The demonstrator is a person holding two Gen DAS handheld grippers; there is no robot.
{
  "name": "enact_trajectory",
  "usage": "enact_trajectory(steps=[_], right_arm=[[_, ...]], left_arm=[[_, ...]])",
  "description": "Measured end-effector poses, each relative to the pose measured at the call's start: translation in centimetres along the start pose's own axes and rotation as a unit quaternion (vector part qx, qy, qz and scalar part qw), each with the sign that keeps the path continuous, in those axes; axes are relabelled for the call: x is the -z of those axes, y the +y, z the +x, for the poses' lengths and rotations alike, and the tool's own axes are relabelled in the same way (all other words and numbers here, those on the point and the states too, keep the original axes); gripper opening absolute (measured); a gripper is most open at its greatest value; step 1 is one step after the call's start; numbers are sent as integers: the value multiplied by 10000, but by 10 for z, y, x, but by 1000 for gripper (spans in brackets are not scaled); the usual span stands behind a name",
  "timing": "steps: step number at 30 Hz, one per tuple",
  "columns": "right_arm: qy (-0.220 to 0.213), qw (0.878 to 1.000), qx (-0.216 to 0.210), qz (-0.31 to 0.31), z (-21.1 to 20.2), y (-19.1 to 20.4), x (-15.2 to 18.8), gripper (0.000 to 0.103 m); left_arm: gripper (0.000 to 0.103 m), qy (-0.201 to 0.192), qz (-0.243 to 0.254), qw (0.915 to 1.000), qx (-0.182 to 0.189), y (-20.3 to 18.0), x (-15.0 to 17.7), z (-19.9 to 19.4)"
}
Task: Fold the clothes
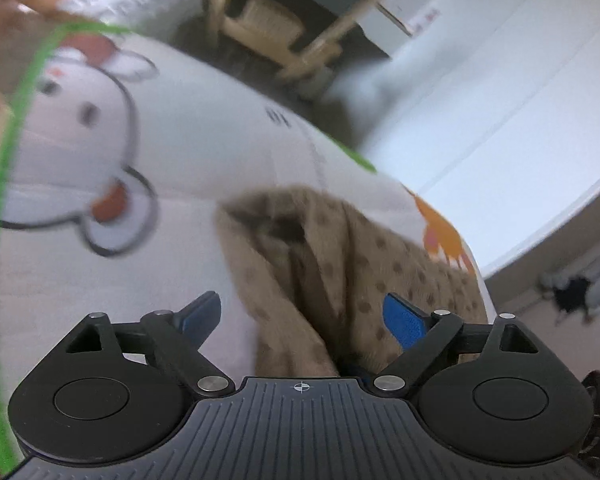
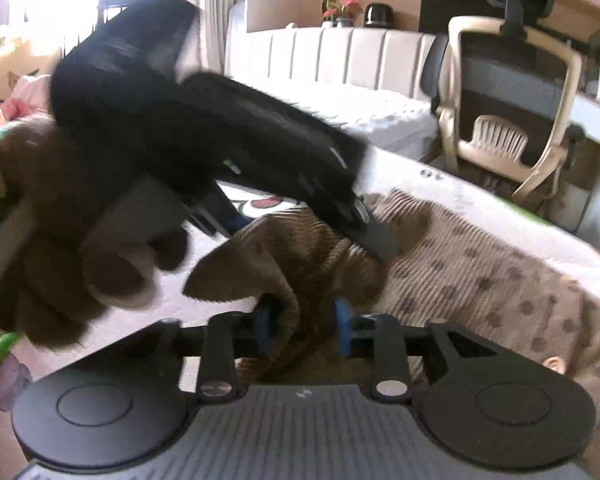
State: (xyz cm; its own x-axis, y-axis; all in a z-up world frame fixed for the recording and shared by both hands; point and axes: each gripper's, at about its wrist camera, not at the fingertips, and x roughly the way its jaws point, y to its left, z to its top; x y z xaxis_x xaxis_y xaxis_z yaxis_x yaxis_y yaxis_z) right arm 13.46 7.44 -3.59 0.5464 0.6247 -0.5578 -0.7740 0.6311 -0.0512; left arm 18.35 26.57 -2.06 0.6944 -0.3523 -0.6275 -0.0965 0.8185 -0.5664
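Note:
A tan ribbed garment with dark dots [image 1: 339,248] lies bunched on a white sheet with a cartoon print [image 1: 188,128]. My left gripper [image 1: 303,316] is open wide, its blue pads on either side of the cloth and not pressing on it. In the right wrist view the same garment [image 2: 479,276] spreads to the right, and my right gripper [image 2: 303,322] is shut on a raised fold of it. The left gripper [image 2: 300,236], held by a hand [image 2: 80,232], reaches down onto the cloth just beyond that fold.
A green cord [image 1: 4,168] curves along the sheet's left side. Beyond the bed stand a beige chair [image 2: 511,128] and a white padded headboard [image 2: 331,60]. The sheet's edge [image 1: 471,256] drops off to the right of the garment.

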Motion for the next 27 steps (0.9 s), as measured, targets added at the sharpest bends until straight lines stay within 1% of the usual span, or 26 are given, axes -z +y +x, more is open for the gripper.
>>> enact_trajectory(steps=[1, 2, 3, 4, 5, 6, 7, 8, 9, 10, 12, 15, 16, 18, 20, 22, 23, 24, 25, 26, 27], right_arm=[[-45, 9999, 143, -78, -3, 2, 1, 67], [-96, 9995, 249, -163, -5, 3, 3, 70], [-129, 9992, 304, -237, -5, 4, 4, 71], [-149, 9989, 334, -293, -5, 6, 5, 71], [-131, 9991, 288, -299, -3, 7, 5, 71], [-136, 9991, 254, -300, -2, 7, 6, 68], [-208, 9991, 254, -282, -4, 7, 6, 55], [-280, 9989, 254, -264, -6, 7, 7, 53], [-352, 9988, 254, -246, -8, 7, 7, 47], [-454, 9984, 267, -201, -13, 4, 7, 42], [-834, 9958, 366, 57, -43, -16, 5, 37], [-1387, 9879, 535, 442, -89, -46, 4, 34], [-1516, 9845, 673, 565, -106, -58, 8, 34], [-1747, 9766, 948, 824, -141, -85, 18, 34], [-1712, 9698, 1217, 1236, -163, -118, 35, 34], [-1494, 9632, 1460, 1693, -173, -151, 57, 34], [-1276, 9614, 1494, 1925, -171, -165, 70, 34], [-1056, 9587, 1527, 2154, -170, -179, 83, 35], [-840, 9556, 1538, 2369, -167, -192, 95, 35], [-654, 9535, 1493, 2534, -162, -201, 106, 35], [-521, 9519, 1470, 2639, -158, -206, 115, 36]], left_arm=[[88, 75, 15, 10000, 42, -2, 1, 9], [80, 133, -21, 9999, 55, -3, 2, 17], [49, 188, -50, 9998, 66, -4, 3, 24], [35, 213, -19, 9998, 55, -7, 3, 27], [33, 235, 12, 9997, 47, -11, 3, 29], [27, 224, 39, 9997, 71, -14, 2, 27], [25, 212, 58, 9997, 98, -16, 2, 25], [23, 195, -1, 9997, 143, -18, 2, 20], [21, 167, -23, 9996, 209, -21, 1, 14], [21, 138, -36, 9995, 270, -25, 1, 8], [19, 63, 142, 9995, 266, -42, 0, -2], [19, -56, 562, 9979, 322, -84, -4, -12], [19, -101, 705, 9965, 434, -104, -6, -14], [19, -159, 1091, 9913, 725, -150, -9, -12], [21, -79, 1545, 9832, 968, -199, -5, 2], [38, 68, 1913, 9741, 1206, -241, 1, 18], [41, 164, 2057, 9695, 1325, -259, 5, 27], [48, 198, 2156, 9653, 1459, -273, 7, 31], [57, 223, 2255, 9609, 1591, -287, 9, 34], [65, 141, 2352, 9569, 1697, -293, 10, 32], [83, -11, 2429, 9553, 1683, -295, 10, 27]])
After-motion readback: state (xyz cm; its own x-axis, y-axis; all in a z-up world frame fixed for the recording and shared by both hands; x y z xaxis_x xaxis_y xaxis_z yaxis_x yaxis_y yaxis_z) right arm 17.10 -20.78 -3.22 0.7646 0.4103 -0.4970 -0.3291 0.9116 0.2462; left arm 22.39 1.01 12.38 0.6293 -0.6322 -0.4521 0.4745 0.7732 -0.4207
